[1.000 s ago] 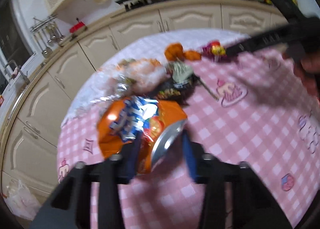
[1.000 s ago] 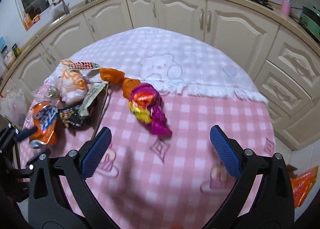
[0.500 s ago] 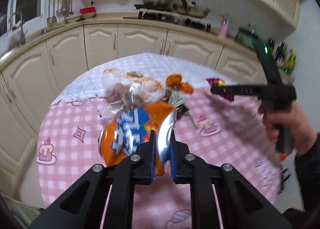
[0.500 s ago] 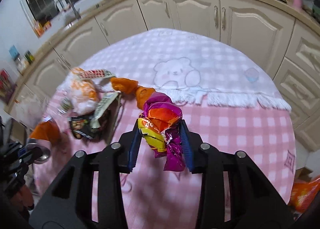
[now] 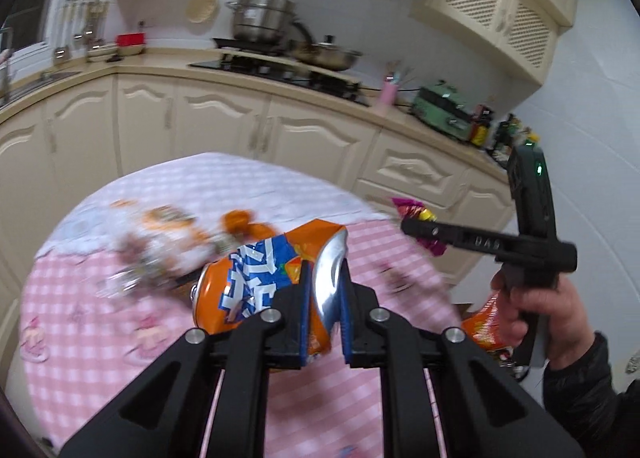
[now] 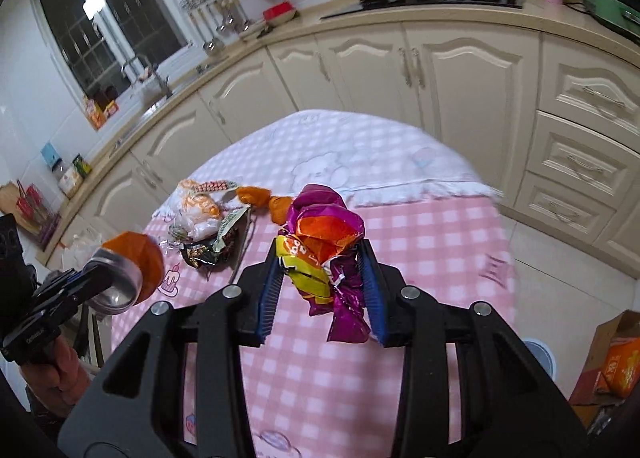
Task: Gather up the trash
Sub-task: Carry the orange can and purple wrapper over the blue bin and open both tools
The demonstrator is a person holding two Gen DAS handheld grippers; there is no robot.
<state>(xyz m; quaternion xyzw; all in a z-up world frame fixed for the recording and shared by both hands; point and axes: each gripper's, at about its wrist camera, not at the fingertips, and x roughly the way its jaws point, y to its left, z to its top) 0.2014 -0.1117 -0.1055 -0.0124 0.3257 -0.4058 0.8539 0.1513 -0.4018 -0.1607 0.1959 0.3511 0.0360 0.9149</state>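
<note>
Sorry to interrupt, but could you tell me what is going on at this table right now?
A person is clearing trash from a table with a pink checked cloth, a handheld gripper in each hand. The left gripper is shut on a crushed orange soda can, held above the cloth. The right gripper is clamped on a crumpled purple and orange wrapper. More wrappers lie on the table.

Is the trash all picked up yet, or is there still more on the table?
Not yet. Nothing looks binned so far. In hand: the left hand-held gripper is shut on a crushed orange soda can, and the right hand-held gripper is shut on a purple snack wrapper. Left on the pink checked tablecloth: orange peels, a dark wrapper and a crumpled plastic bag.
</note>
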